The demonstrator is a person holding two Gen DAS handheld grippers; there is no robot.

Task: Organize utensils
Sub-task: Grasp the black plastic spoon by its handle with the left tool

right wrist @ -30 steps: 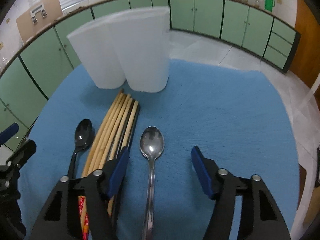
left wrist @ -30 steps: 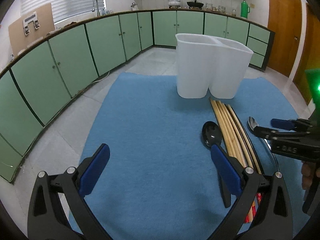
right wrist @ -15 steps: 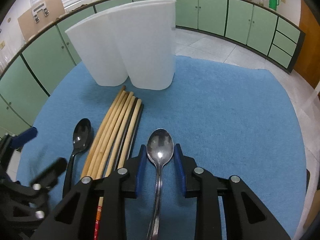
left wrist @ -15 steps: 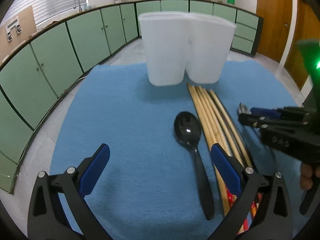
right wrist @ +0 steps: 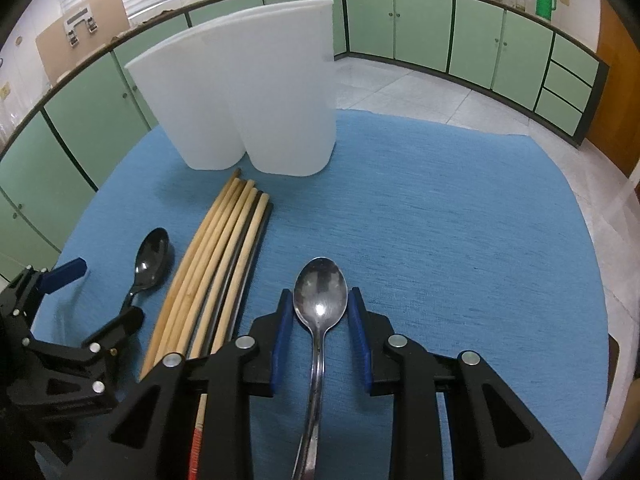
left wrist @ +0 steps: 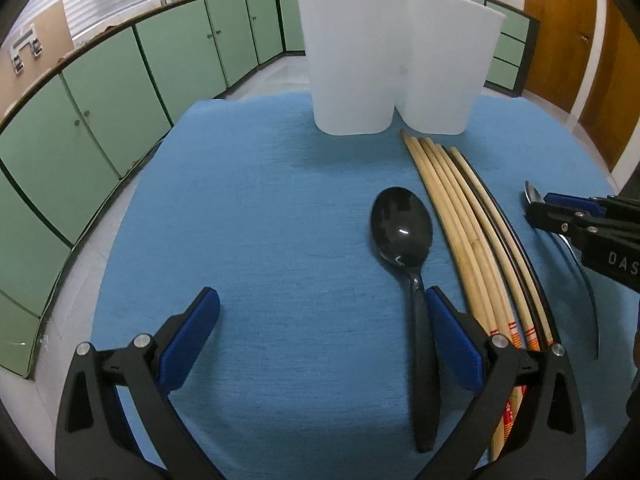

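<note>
Since a second ago, my right gripper point(right wrist: 319, 334) has narrowed from wide apart to a close bracket around the shiny metal spoon point(right wrist: 320, 300), and my left gripper point(left wrist: 318, 334) has dropped lower and nearer to the glossy black plastic spoon point(left wrist: 402, 226).

Everything lies flat on the blue woven mat point(right wrist: 440, 220), handles toward me, which I judge makes each piece easy to take by its neck. The bundle of long bamboo chopsticks point(right wrist: 224, 248) sits between the two spoons, tips just short of the white plastic two-compartment holder point(right wrist: 256, 96), where the utensils presumably belong.

My right gripper's blue pads flank the metal spoon's bowl on both sides; a thin gap seems to remain on each side, so I cannot tell whether it is truly clamped. The spoon rests on the mat, not lifted.

My left gripper is spread wide and empty, its right pad touching or just beside the black spoon's handle.
</note>
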